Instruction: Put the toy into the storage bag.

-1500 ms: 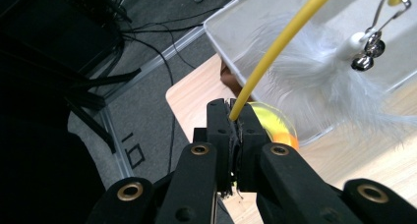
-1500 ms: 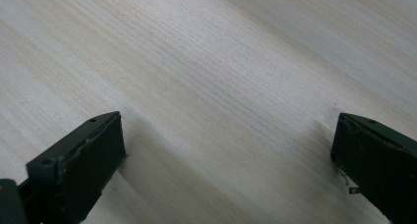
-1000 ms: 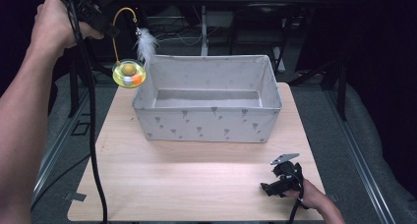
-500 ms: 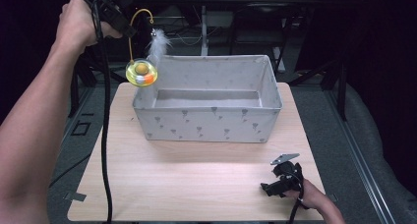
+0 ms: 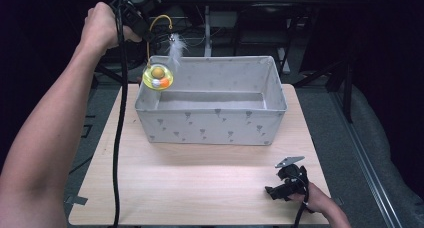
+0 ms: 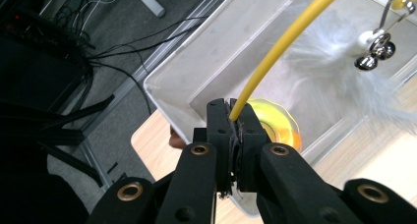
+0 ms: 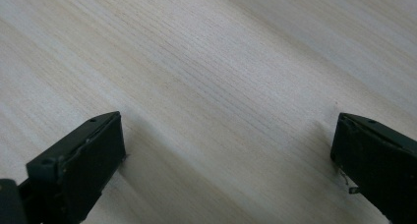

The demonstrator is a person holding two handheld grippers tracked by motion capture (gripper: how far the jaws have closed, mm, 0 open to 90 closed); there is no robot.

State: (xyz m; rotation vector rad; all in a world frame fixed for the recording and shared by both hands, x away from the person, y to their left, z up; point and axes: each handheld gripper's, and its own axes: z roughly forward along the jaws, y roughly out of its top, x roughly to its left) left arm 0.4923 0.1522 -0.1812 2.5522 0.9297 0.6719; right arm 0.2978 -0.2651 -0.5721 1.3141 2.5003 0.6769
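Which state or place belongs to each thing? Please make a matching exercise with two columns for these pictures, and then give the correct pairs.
Things:
1. left tool
2. right tool
3. grey fabric box
4. white feather

States or places:
A. stands on the wooden table, with nothing visible inside
B. open, low over bare table wood
C. shut on the yellow wire of a toy
D. hangs from the wire's curved end, beside small metal bells

Right pairs: 1-C, 2-B, 3-A, 4-D
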